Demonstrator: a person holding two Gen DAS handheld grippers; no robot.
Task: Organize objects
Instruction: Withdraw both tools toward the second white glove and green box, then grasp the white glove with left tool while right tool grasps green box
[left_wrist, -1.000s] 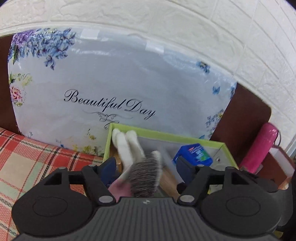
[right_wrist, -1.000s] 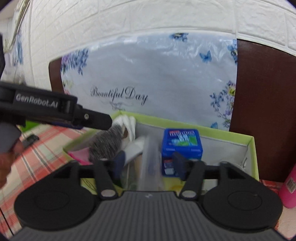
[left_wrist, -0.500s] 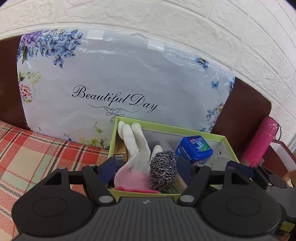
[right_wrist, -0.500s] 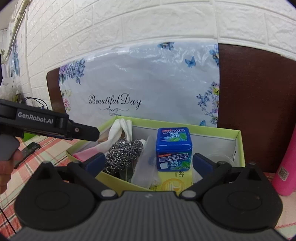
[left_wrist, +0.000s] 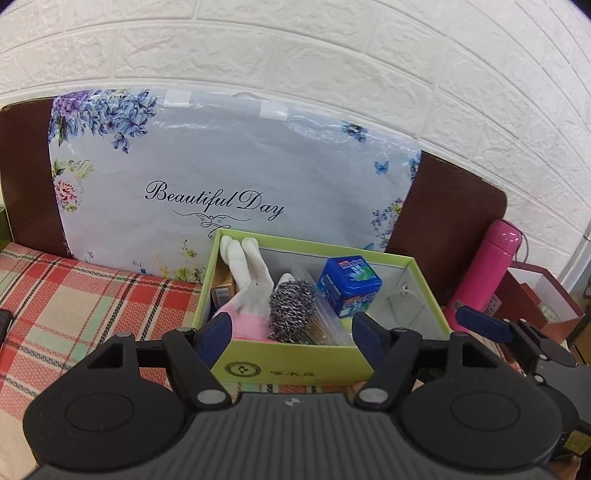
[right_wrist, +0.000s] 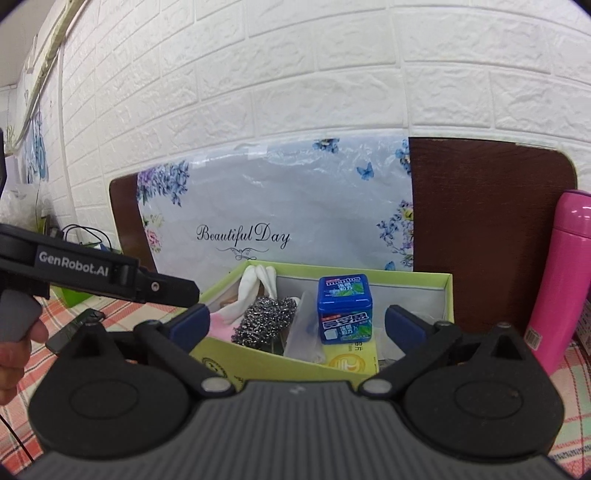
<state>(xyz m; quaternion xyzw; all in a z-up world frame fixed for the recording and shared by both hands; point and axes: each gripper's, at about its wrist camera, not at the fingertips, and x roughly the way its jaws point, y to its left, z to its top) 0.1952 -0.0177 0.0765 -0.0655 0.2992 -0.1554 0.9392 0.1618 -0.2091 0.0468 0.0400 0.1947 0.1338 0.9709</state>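
A green cardboard box (left_wrist: 288, 363) (right_wrist: 448, 291) stands on the plaid cloth. Inside lie a white and pink glove (left_wrist: 247, 280) (right_wrist: 255, 284), a steel wool scourer (left_wrist: 291, 308) (right_wrist: 264, 319), a blue mint tin (left_wrist: 349, 286) (right_wrist: 344, 308), a clear plastic bag (right_wrist: 304, 328) and a yellow packet (right_wrist: 351, 360). My left gripper (left_wrist: 291, 328) is open and empty, just in front of the box. My right gripper (right_wrist: 299, 325) is open and empty, in front of the box too. The left gripper's body (right_wrist: 92, 269) shows at the left of the right wrist view.
A floral "Beautiful Day" bag (left_wrist: 221, 177) leans on a brown board (right_wrist: 487, 236) against the white brick wall. A pink flask (left_wrist: 484, 280) (right_wrist: 561, 280) stands right of the box. A red and white open box (left_wrist: 539, 299) is at far right. Plaid cloth (left_wrist: 74, 302) covers the surface.
Both grippers have pulled back from the box. The left gripper let go of the scourer, which now lies in the box. The right gripper opened wide.
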